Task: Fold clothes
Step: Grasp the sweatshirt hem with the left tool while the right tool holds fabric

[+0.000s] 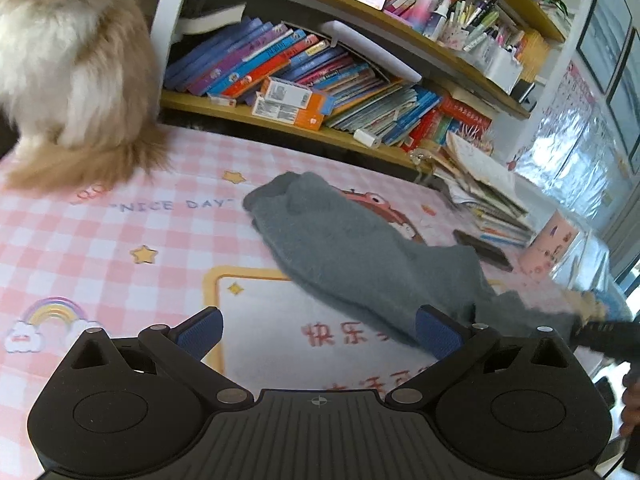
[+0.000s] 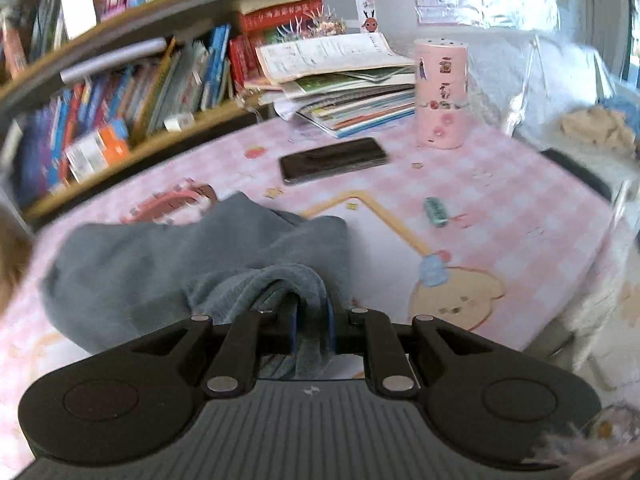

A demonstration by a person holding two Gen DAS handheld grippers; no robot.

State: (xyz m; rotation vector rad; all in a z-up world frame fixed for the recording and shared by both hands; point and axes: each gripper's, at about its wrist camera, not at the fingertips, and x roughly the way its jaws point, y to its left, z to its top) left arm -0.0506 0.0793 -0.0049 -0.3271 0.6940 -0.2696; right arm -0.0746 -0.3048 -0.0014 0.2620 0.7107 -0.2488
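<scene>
Grey garment (image 2: 160, 264) — in right claw (image 2: 312, 320)

Grey garment (image 1: 360, 248), soft fleecy knit, lying crumpled on the pink checked tablecloth (image 1: 100, 248). Not flat: it runs as a long diagonal band from a bunched far end near the "NICE DAY" print toward the near right. Surface rumpled, edges rolled under in places. Near end lifted off the cloth, a thick fold of it pinched in the right gripper (image 2: 312, 320) (ribbed hem or cuff, cannot tell which). In the right wrist view, the rest (image 2: 160, 256) sags away to the left in a loose heap.
</scene>
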